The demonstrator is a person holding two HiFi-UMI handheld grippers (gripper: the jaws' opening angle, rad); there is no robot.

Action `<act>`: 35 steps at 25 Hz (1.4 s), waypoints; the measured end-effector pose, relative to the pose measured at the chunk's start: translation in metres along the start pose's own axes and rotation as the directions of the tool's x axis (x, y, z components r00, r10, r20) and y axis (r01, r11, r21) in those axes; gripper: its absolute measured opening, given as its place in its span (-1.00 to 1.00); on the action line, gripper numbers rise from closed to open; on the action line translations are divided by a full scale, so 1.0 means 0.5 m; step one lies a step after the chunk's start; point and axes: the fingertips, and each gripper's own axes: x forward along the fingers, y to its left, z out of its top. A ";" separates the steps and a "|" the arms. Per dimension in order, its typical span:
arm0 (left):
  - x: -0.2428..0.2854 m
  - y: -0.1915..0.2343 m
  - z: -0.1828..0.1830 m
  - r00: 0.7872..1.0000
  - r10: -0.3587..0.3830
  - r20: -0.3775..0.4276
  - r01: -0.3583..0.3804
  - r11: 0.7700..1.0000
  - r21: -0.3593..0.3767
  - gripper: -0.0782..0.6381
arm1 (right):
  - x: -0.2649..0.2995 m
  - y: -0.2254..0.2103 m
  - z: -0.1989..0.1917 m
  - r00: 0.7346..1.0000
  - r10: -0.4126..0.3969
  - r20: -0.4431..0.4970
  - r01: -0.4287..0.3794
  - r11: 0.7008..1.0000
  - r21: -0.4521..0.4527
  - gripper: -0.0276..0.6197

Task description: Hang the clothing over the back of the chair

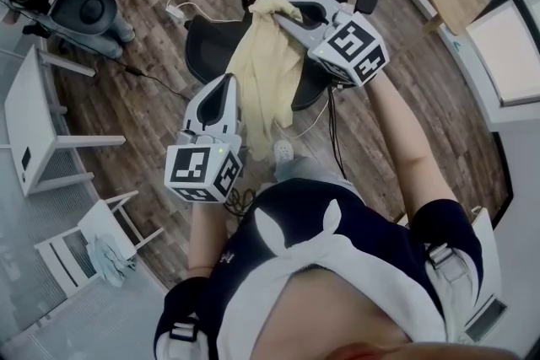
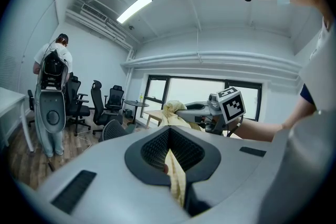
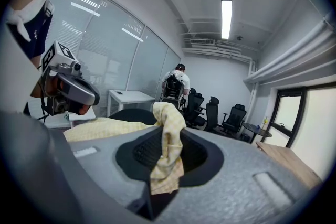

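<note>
Pale yellow cloth garment (image 1: 263, 76) aloft — both claws clamped on it.
Left gripper (image 1: 226, 88) low, right gripper (image 1: 283, 17) high (over the black office chair (image 1: 211, 42)).

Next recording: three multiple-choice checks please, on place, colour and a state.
1. Where is the garment relative to the chair? A draped over its back; B held up by the left gripper and right gripper; C on the floor.
2. Garment colour? A pale yellow; B red; C navy.
3. The left gripper is: A open, empty; B shut on the garment; C shut on a cable.
Key: 1 B, each gripper pinches it; 2 A, every view shows it; 3 B, cloth clamped between its jaws.
</note>
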 end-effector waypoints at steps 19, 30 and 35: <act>0.064 0.022 -0.006 0.999 -0.011 -0.043 0.011 1.000 0.001 -0.77 | 0.042 0.006 -0.062 0.984 0.144 -0.109 -0.154 0.984 -0.091 -0.63; 0.092 0.042 -0.012 0.998 0.004 -0.063 -0.004 1.000 -0.002 -0.77 | 0.073 0.027 -0.137 0.957 0.226 -0.180 -0.249 0.962 -0.116 -0.59; 0.095 0.045 -0.015 0.997 0.015 -0.070 -0.014 1.000 0.015 -0.77 | 0.086 0.042 -0.166 0.935 0.282 -0.215 -0.306 0.948 -0.089 -0.57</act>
